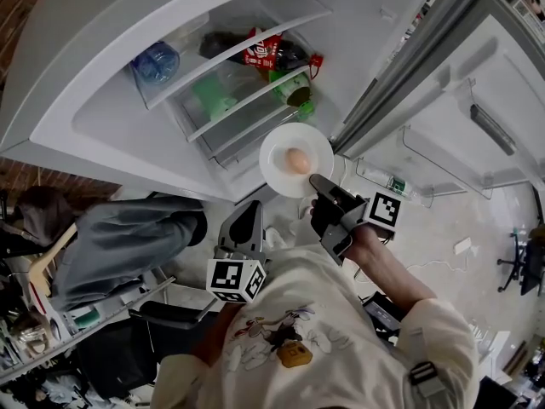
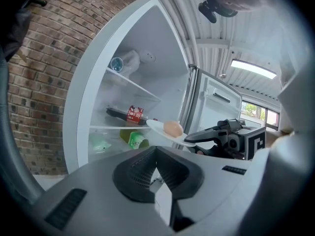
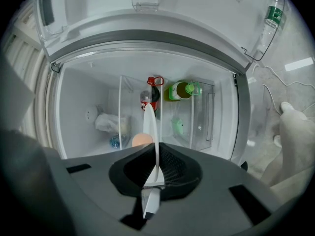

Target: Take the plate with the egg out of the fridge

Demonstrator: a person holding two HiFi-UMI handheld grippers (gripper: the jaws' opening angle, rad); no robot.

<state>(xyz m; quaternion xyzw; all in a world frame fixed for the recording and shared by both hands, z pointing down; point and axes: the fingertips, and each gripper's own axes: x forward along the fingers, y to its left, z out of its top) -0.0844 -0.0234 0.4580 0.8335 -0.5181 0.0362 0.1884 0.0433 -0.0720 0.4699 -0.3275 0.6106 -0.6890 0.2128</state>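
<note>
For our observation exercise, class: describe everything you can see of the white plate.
The plate is round, white and shallow, smooth-looking, perhaps ceramic. It hangs roughly level before the open fridge, carrying one pale brown egg near its middle. The right gripper is shut on its near rim; nothing else touches it.

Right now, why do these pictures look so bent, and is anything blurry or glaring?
Head view: evenly lit, sharp on the plate and egg, though the fridge lines bow. Left gripper view: dark rounded corners, with the ceiling lamp and window washed out. Right gripper view: the fisheye lens curves the fridge frame, and the plate shows edge-on.
</note>
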